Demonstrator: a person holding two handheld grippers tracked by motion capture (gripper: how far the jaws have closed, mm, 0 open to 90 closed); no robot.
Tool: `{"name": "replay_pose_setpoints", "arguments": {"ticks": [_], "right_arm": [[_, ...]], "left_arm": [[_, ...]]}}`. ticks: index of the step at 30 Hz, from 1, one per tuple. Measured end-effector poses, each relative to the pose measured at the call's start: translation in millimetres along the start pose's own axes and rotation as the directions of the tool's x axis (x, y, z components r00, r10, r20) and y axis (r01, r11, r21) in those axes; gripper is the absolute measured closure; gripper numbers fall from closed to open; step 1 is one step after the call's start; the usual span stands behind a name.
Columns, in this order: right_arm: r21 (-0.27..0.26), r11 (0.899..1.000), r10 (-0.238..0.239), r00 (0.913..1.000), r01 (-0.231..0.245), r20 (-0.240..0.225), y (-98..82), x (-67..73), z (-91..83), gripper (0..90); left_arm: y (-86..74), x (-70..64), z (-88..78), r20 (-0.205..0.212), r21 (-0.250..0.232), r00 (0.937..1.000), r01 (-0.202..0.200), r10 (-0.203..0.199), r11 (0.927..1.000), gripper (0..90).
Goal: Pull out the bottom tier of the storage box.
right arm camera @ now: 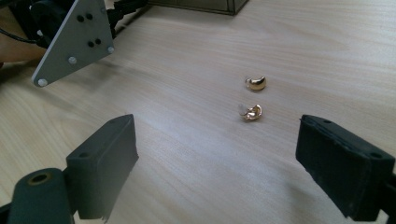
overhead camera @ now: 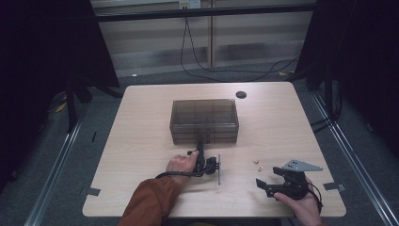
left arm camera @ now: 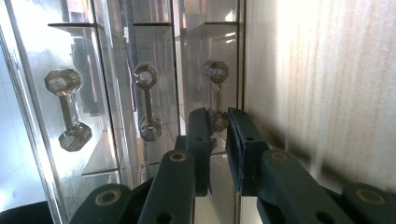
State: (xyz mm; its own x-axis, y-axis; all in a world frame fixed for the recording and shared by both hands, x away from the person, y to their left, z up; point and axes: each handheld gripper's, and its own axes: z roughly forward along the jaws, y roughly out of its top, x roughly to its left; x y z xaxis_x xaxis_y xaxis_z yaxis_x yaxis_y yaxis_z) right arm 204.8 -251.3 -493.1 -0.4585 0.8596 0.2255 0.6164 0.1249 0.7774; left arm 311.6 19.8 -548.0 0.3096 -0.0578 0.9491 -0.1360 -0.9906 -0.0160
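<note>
A smoky see-through drawer box [overhead camera: 204,120] stands mid-table. In the left gripper view three dumbbell-shaped drawer handles line its front, and the one nearest the table, a clear handle [left arm camera: 217,88], has its near knob between my jaws. My left gripper [left arm camera: 217,117] is shut on that handle, rolled on its side; from above, the left gripper [overhead camera: 200,143] touches the box's front. Two small gold earrings [right arm camera: 252,112] [overhead camera: 258,165] lie on the wood. My right gripper [right arm camera: 215,129] [overhead camera: 270,178] stands open just short of them, with nothing between its pads.
A black round disc [overhead camera: 241,94] lies near the table's far edge. The left gripper's grey three-cornered plate [right arm camera: 74,39] shows close by in the right gripper view. Cables run over the floor beyond the table [overhead camera: 141,141].
</note>
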Motion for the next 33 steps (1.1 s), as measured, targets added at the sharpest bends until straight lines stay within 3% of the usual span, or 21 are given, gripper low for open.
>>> {"name": "replay_pose_setpoints", "arguments": {"ticks": [14, 18, 21, 22, 24, 25, 28, 33], "right_arm": [[0.004, 1.0, 0.002, 1.0, -0.002, 0.002, 0.0, -0.1, 0.1, 11.8], [0.003, 1.0, 0.003, 1.0, -0.003, 0.003, -0.1, -0.4, -0.1, 11.8], [0.003, 1.0, 0.004, 1.0, -0.004, 0.003, -0.2, -0.4, -0.2, 11.7], [0.003, 1.0, 0.004, 1.0, -0.004, 0.003, -0.2, -0.4, -0.2, 11.8], [0.005, 1.0, 0.006, 1.0, -0.006, -0.002, -0.1, -0.3, 0.0, 11.8], [0.007, 1.0, 0.007, 1.0, -0.007, -0.002, -0.1, -0.2, 0.2, 11.8], [0.004, 1.0, 0.007, 1.0, -0.007, -0.001, -0.1, -0.2, -0.4, 11.7], [0.008, 1.0, 0.007, 1.0, -0.007, -0.005, -0.1, -0.4, 0.4, 11.7]], "left_arm": [[1.3, 2.6, -0.2, 0.021, 0.007, 0.9996, 0.019, -0.019, 0.9998, 80.6], [1.6, 0.6, -1.5, 0.009, 0.011, 0.9998, 0.017, -0.017, 0.9998, 80.7], [1.0, 1.3, -5.9, 0.0, -0.012, 0.9999, 0.016, -0.016, 0.9998, 82.2], [1.1, 3.5, -7.9, 0.035, -0.025, 0.9991, 0.024, -0.024, 0.9994, 90.0], [1.5, 2.2, -6.6, 0.049, -0.01, 0.9987, 0.012, -0.011, 0.9999, 90.0], [-0.1, 0.5, -6.8, 0.035, -0.041, 0.999, 0.028, -0.027, 0.9988, 90.0], [-0.7, 0.4, -7.9, 0.002, -0.031, 0.9994, 0.034, -0.034, 0.9989, 84.2], [-2.8, 0.7, -3.3, 0.01, -0.006, 0.9998, 0.019, -0.019, 0.9998, 82.2]]}}
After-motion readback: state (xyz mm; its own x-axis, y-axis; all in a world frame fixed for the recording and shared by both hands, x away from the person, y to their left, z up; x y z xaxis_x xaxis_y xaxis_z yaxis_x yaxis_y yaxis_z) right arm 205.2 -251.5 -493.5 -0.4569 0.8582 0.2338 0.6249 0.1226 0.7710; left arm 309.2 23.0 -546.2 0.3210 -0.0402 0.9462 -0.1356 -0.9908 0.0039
